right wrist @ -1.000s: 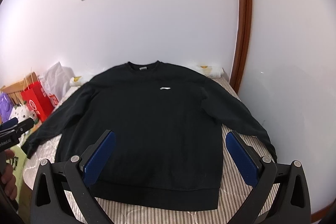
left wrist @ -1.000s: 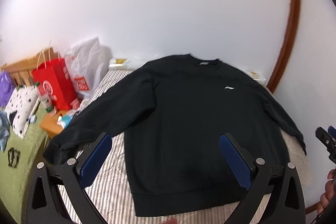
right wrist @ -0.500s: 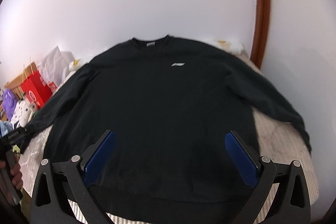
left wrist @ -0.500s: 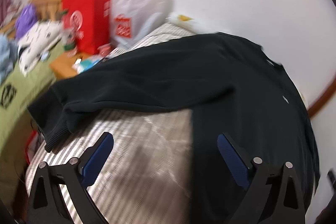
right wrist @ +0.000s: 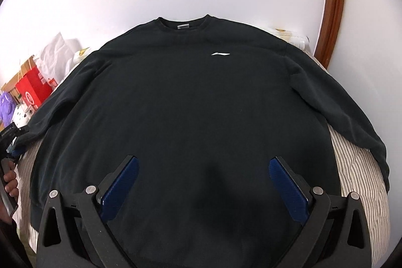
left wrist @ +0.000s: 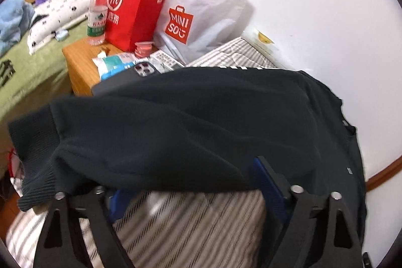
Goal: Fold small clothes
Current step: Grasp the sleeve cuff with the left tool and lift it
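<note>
Your left gripper is spread wide at the sleeve of the black sweatshirt, which lies flat on the striped bed; grip unclear. Your right gripper hovers wide open over its lower front, holding nothing.

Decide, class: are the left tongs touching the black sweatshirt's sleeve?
Touching. In the left wrist view the sleeve drapes over the left tongs, its edge lying on both blue pads; the tongs stand wide open, not clamped.
</note>
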Available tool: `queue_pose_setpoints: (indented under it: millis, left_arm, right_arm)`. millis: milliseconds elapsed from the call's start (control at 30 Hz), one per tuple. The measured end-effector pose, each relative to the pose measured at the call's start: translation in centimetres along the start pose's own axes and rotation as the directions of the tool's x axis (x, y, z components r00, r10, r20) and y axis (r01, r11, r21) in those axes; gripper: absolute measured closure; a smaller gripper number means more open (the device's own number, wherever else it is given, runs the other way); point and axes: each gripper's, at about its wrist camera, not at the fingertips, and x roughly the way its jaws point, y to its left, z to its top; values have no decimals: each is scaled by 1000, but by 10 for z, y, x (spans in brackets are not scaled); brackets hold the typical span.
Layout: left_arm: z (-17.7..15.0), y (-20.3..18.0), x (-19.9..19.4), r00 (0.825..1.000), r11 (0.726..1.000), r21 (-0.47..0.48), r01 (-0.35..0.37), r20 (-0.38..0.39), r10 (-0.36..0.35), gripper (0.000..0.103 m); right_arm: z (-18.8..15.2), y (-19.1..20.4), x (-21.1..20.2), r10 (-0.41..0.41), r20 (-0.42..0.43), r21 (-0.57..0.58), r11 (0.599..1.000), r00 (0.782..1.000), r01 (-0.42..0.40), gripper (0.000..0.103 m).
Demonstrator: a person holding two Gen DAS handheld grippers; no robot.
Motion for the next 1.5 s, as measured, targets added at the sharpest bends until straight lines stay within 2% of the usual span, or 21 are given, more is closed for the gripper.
queue_pose_setpoints:
  millis: [133,200,300,367,433,533,667,733,767,867,933,1067,1133,1267,1500]
  left_arm:
    - [6,-15,15,996,994,71,-85,44,82,48]
    - [8,-21,18,994,991,94,-99,61,93,74]
    - [12,-30,19,993,990,103,-101,79,93,91]
    - [17,-44,14,989,982,152,-110,116,93,95]
    - [21,-64,6,984,969,220,-116,156,83,96]
    - [31,-96,-8,980,956,284,-79,199,22,97]
    - [35,-150,-15,971,926,374,-55,237,-37,97]
    - [30,-192,-15,967,896,443,-26,238,-90,97]
    - [27,-206,-14,966,885,465,-20,239,-103,97]
    - [4,-261,-8,959,828,561,2,234,-160,97]
    - [-17,-300,-1,956,786,616,43,204,-212,97]
    - [-55,-353,16,957,730,673,115,123,-264,97]
    - [-78,-371,27,959,699,702,137,83,-272,97]
    - [-121,-391,41,967,646,747,156,18,-254,97]
    - [-151,-387,64,968,629,751,200,-53,-245,95]
  right_arm:
    - [10,-10,12,4,10,11,1000,1000,-4,1]
    - [14,-16,21,10,14,14,1000,1000,-10,1]
    - [25,-28,36,-1,17,14,1000,1000,1,1]
    - [37,-37,47,-3,40,13,1000,999,3,1]
    - [50,-43,56,-8,67,5,1000,998,8,1]
    - [67,-51,70,-14,95,-23,1000,995,16,1]
    - [70,-64,87,-7,109,-44,999,994,12,1]
    - [66,-71,95,8,118,-43,999,993,-3,1]
    - [64,-73,99,-6,114,-48,999,993,11,2]
    - [63,-81,102,-40,116,-52,998,992,46,2]
    - [62,-89,103,-49,111,-31,998,993,53,2]
    - [58,-110,100,-79,119,22,997,990,77,2]
    - [57,-123,101,-73,130,59,996,989,65,2]
    - [58,-141,113,-54,78,136,990,995,43,2]
    - [59,-132,110,-49,88,93,995,995,41,3]
